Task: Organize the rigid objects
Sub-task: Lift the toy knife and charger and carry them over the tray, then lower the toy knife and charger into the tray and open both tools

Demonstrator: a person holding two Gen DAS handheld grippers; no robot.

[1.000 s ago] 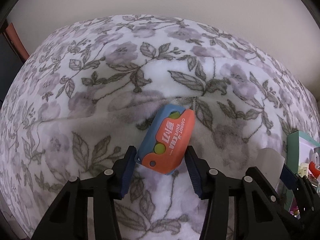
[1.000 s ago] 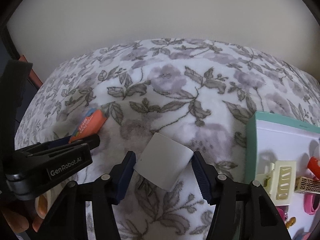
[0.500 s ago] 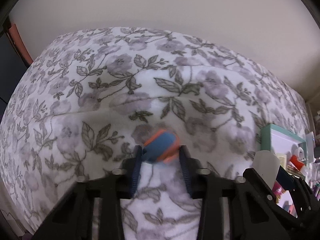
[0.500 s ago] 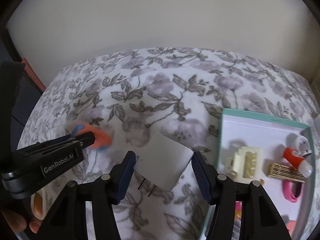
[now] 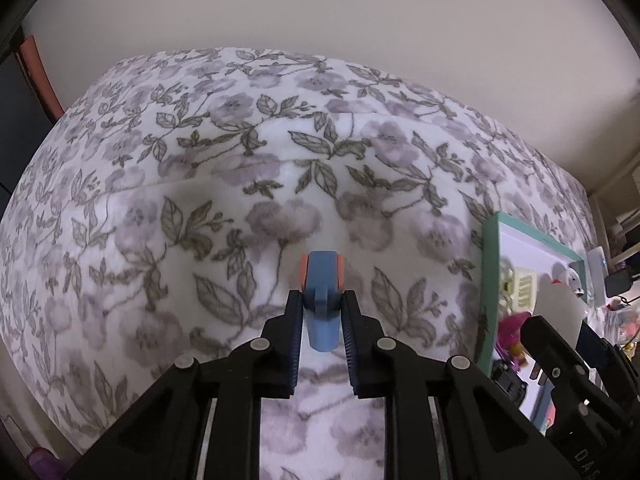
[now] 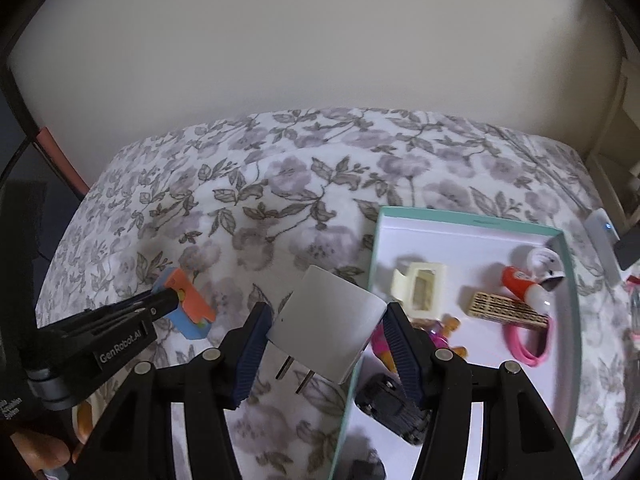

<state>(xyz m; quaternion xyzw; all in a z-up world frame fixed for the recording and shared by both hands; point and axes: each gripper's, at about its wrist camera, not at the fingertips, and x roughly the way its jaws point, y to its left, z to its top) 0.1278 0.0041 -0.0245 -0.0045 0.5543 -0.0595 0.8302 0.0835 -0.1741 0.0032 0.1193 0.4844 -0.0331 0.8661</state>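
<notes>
Both loads ride toward the teal-rimmed white box [image 6: 570, 320] at three o'clock: left gripper [image 5: 320, 316] fingers clamp the orange-and-blue plastic toy knife [image 5: 322, 300], right gripper [image 6: 326, 344] fingers clamp the white plug-in charger [image 6: 326, 330]; next, lower each inside, clear of the trinkets.

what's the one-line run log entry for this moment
left gripper: shut on carrot knife toy | right gripper: shut on white charger | tray: beside

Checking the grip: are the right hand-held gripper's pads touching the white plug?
Touching. The right wrist view shows both pads pressed against the white plug.

Black toy car [image 6: 394, 408] partly behind right tongs [image 6: 328, 354]
</notes>
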